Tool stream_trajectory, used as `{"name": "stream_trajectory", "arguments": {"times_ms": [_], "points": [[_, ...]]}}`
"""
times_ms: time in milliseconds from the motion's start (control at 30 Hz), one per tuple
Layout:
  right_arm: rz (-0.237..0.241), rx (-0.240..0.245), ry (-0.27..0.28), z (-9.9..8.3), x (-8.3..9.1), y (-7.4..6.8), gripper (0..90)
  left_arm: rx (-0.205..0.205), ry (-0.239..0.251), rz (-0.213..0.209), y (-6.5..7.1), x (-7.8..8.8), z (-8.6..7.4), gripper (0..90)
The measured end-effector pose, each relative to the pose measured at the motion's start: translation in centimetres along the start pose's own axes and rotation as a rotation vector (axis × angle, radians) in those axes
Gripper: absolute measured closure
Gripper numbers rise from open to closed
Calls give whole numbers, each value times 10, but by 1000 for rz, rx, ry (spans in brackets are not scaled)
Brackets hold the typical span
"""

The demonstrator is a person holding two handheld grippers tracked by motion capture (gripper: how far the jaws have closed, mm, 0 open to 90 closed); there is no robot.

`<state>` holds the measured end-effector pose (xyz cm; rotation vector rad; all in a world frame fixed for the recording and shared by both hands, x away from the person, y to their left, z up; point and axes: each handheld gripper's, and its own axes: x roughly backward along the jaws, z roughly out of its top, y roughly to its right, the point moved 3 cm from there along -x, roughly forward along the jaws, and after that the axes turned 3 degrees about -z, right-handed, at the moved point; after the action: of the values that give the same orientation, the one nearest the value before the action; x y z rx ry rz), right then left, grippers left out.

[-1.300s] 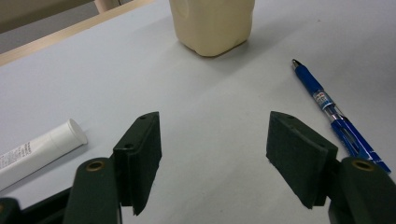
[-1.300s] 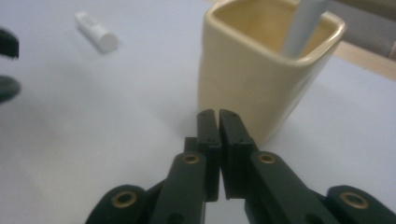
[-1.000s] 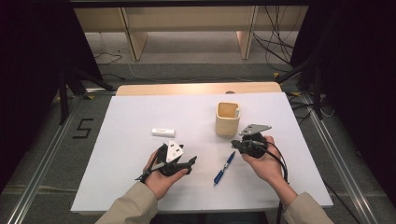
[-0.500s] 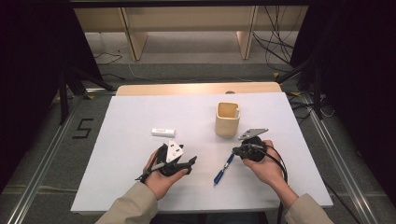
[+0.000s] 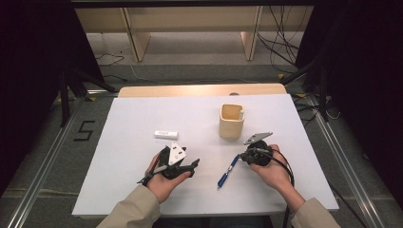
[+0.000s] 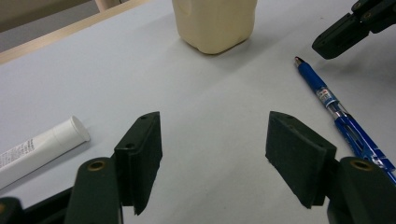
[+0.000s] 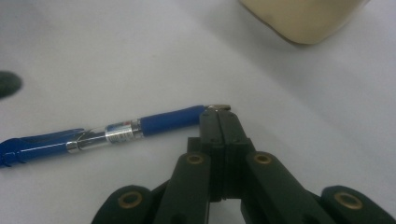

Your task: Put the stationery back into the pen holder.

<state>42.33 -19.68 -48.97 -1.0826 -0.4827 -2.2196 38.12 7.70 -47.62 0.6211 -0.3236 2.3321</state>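
Right claw (image 7: 218, 108) pressed closed, empty, tips at the metal tip of the blue pen (image 7: 93, 134); pen flat on the white surface (image 5: 142, 118), near the cream cup (image 5: 232, 121); left claw (image 6: 212, 149) spread wide, empty.

Three cameras: one overhead, two riding low on the grippers

The high view looks forward and down over the whole table (image 5: 142, 118). Each gripper view sits close above the tabletop, looking along its own jaws. All three share the blue pen (image 5: 227, 171) (image 6: 343, 119) (image 7: 93, 135) and the beige cup (image 5: 231, 121) (image 6: 215, 23) (image 7: 303, 18).
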Motion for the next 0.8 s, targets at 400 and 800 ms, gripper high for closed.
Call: {"name": "stream_trajectory", "arguments": {"times_ms": [400, 800], "points": [[2, 6, -20, -1, -4, 1, 900, 11, -8, 11, -7, 6, -4, 359], [-2, 5, -28, -1, -6, 1, 900, 22, -22, 26, -15, 12, -11, 361]]}}
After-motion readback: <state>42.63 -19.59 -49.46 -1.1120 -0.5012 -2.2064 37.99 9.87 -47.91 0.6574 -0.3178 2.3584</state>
